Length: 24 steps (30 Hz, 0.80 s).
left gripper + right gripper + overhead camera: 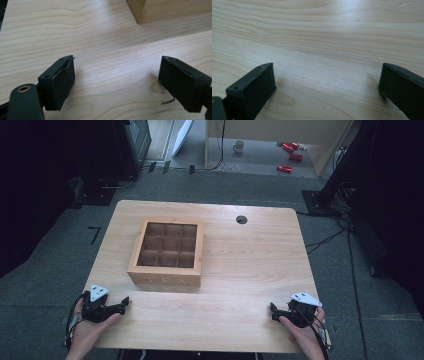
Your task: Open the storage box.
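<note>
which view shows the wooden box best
The high view: the whole box and its nine open compartments sit on the table. The left gripper view catches one bottom corner; the right gripper view looks across bare tabletop.

Grey carpet floor (pixel 45 285), dark surroundings, cables (pixel 325 240), possibly red cans (pixel 284 168) beyond a pale partition (pixel 270 130)

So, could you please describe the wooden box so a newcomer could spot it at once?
On the light wooden table, look left of centre, ahead of the left gripper. The wooden box sits there, lidless, split into nine square compartments, all apparently empty.
</note>
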Each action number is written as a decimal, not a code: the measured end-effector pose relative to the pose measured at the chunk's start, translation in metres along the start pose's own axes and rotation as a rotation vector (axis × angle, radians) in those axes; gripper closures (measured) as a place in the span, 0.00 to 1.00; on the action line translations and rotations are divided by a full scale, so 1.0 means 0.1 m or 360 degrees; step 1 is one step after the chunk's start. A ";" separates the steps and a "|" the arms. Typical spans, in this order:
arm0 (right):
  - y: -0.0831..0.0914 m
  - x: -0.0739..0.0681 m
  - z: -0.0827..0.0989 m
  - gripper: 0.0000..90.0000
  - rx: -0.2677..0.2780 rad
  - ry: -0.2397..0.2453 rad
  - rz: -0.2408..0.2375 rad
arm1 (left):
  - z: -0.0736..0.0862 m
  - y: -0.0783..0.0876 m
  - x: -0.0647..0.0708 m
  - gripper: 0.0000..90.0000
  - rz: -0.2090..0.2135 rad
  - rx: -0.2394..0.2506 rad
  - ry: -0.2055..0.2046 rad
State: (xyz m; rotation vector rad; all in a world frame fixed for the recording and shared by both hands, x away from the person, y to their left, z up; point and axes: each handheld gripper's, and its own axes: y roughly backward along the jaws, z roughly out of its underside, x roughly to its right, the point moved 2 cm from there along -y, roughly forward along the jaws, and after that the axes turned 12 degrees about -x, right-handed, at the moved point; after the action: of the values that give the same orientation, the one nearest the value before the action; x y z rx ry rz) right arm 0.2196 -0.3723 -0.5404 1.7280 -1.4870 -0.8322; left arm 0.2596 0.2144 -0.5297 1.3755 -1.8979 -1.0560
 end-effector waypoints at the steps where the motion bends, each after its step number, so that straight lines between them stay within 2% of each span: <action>1: 0.00 0.00 0.00 0.00 -0.0001 0.0003 0.0001 | 0.00 0.01 -0.01 0.16 0.0011 0.0001 0.0005; 4: -0.01 -0.01 -0.01 0.00 0.0000 0.0006 -0.0004 | -0.02 0.04 -0.02 0.16 0.0097 0.0017 0.0044; 5: -0.01 -0.01 -0.01 0.00 0.0000 0.0006 -0.0004 | -0.02 0.04 -0.02 0.16 0.0097 0.0017 0.0044; 6: -0.01 -0.01 -0.02 0.00 0.0001 0.0007 -0.0005 | -0.04 0.06 -0.01 0.16 0.0130 0.0031 0.0048; 11: 0.01 -0.03 -0.04 0.04 -0.0010 0.0021 0.0014 | -0.19 0.19 0.08 0.17 0.0199 0.0112 0.0032; 16: 0.06 -0.08 -0.11 0.06 0.0013 -0.0014 -0.0031 | -0.34 0.24 0.16 0.18 0.0228 0.0152 0.0003; 24: 0.18 -0.22 -0.27 0.08 0.0080 0.0013 -0.0048 | -0.51 0.22 0.25 0.25 0.0238 0.0148 -0.0067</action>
State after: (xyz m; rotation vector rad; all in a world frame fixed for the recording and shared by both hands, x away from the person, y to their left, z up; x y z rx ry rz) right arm 0.2292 -0.3496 -0.5106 1.7926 -1.4912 -0.8084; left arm 0.2817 0.1803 -0.4844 1.2478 -2.0689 -0.9413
